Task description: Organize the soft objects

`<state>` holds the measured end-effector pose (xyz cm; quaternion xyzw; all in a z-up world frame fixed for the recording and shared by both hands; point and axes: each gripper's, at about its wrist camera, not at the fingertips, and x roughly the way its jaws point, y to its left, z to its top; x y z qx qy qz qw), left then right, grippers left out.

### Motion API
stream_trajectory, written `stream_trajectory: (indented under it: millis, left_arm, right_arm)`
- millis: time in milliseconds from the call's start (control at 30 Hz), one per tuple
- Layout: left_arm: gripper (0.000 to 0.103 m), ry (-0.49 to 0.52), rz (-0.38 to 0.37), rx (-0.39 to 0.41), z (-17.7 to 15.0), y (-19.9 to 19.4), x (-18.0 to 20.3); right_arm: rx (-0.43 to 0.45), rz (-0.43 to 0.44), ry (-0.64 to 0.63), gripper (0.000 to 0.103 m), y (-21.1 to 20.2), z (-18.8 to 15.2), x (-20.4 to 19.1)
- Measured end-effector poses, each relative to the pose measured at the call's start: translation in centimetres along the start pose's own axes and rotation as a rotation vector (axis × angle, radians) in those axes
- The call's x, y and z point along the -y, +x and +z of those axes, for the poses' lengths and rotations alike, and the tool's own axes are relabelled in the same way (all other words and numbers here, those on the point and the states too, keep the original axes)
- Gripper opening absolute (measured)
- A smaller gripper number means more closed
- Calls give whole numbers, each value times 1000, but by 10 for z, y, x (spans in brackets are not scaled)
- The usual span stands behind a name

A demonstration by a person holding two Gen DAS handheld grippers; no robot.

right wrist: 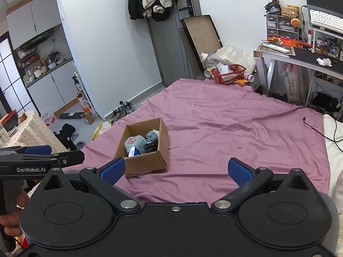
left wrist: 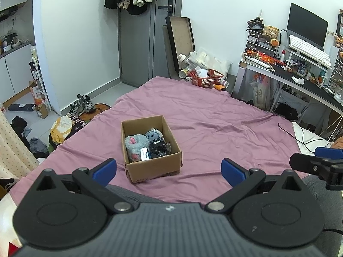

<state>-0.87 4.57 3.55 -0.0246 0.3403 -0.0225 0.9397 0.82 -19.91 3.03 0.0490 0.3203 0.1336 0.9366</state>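
Cardboard box [left wrist: 150,150], open-topped, is sitting on the purple bedsheet [left wrist: 214,117] of the bed, toward its near left part. Inside it, a grey plush toy [left wrist: 136,144] with pink patches is lying at the left, a second grey-blue plush toy [left wrist: 153,135] is resting just beside it toward the far side, a black crinkled packet [left wrist: 159,147] is lying at the right, and a white-and-blue labelled item [left wrist: 144,151] is poking up near the front wall. Left tool [left wrist: 169,169] is hovering over the near edge of the bed, its blue pads [left wrist: 105,169] standing wide apart and holding nothing. Right tool [right wrist: 175,170] is hovering likewise, its blue pads [right wrist: 112,170] spread apart and gripping nothing. A red basket [left wrist: 206,78] is sitting beyond the far edge of the bed.
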Motion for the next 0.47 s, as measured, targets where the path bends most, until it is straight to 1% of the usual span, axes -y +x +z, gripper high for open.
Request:
stream_trajectory:
  millis: [167,333,467]
  left_arm:
    - [103,15,-11,7,-2,3,0]
    - [103,24,-22,28,-4,4,1]
    - [103,31,-44,25,-3,10,1]
  right_arm:
    - [7,4,-5,103,2,-3,1]
    - [-5,-2,-3,103,6,-5,1]
    - [-23,-14,5,103,14,-6,3]
